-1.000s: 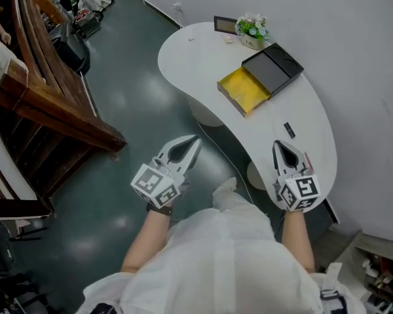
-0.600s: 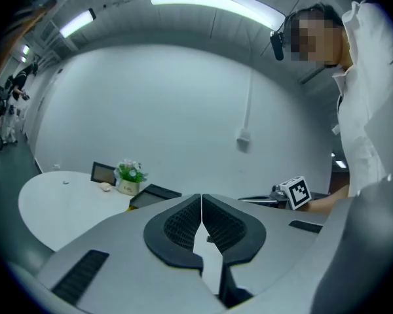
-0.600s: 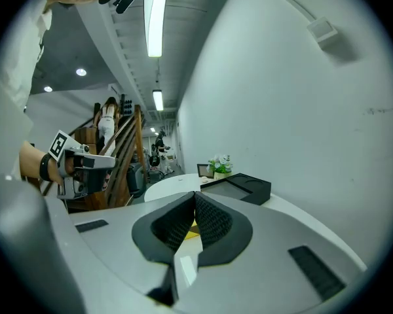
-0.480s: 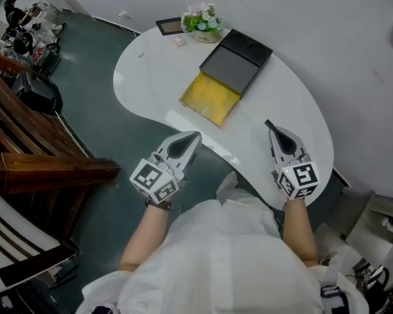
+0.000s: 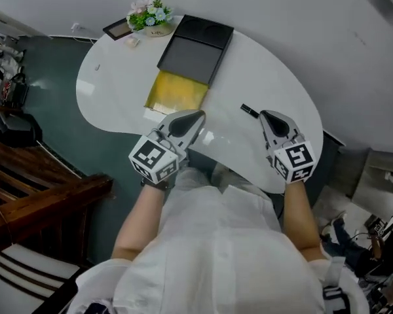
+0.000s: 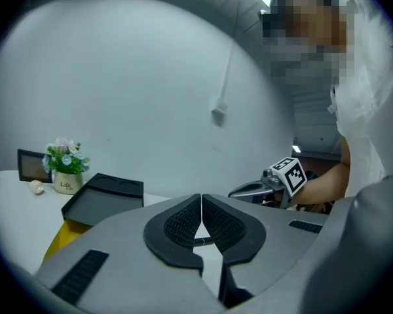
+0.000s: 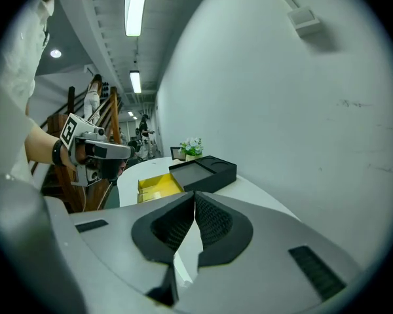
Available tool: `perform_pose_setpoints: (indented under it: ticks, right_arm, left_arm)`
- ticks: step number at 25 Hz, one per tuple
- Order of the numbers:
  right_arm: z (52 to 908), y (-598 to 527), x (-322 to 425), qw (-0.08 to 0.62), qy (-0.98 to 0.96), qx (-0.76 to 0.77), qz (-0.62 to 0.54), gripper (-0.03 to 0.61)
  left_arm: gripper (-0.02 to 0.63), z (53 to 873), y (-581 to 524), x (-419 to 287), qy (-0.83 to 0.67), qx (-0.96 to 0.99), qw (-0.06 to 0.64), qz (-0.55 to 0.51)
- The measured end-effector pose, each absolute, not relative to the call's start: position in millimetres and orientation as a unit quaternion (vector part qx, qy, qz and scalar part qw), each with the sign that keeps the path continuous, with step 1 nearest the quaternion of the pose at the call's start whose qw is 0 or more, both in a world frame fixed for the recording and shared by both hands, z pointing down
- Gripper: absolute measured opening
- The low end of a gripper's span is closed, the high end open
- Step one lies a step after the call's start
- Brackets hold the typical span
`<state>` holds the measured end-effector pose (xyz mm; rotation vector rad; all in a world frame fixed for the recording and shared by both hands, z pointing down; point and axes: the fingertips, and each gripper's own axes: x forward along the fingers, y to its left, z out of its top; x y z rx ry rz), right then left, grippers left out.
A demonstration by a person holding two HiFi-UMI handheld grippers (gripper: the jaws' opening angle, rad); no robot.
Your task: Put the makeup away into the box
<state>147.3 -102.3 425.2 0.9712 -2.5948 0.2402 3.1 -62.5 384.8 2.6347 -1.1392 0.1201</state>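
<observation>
On the white table an open yellow box lies joined to its black lid. A small black makeup stick rests on the table to the right of the box. My left gripper is shut and empty, its tip over the table's near edge just below the yellow box. My right gripper is also shut and empty, with its tip close beside the black stick. The left gripper view shows the shut left gripper and the box at lower left. The right gripper view shows the right gripper aimed toward the box.
A flower pot, a dark picture frame and a small pale item stand at the table's far left end. A grey wall runs behind the table. Wooden stairs rise at the left, above dark floor.
Both grippers have come forward from over the floor and table edge toward the box. The left tip now reaches the table's near edge; the right tip is next to the black stick.
</observation>
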Motion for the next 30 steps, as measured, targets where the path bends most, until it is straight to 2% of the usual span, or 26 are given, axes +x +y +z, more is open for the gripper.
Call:
perform_pose_setpoints:
  ticks: [15,21,30]
  right_arm:
    - [480,-115,151,0.281,-0.883,0.357,0.118,0.015]
    - [508,-122,143,0.35,-0.876,0.316,0.101,0.06]
    - [545,-133,133,0.441,-0.859,0.251,0.069,0.089]
  left_arm:
    - [0.02,426,-118,42,-0.279,0.942,0.162,0.09]
    - [0.019,438,-124,44,-0.264,0.944,0.174,0.096]
    - [0.02,445,-124,39,-0.261,0.942,0.187,0.097]
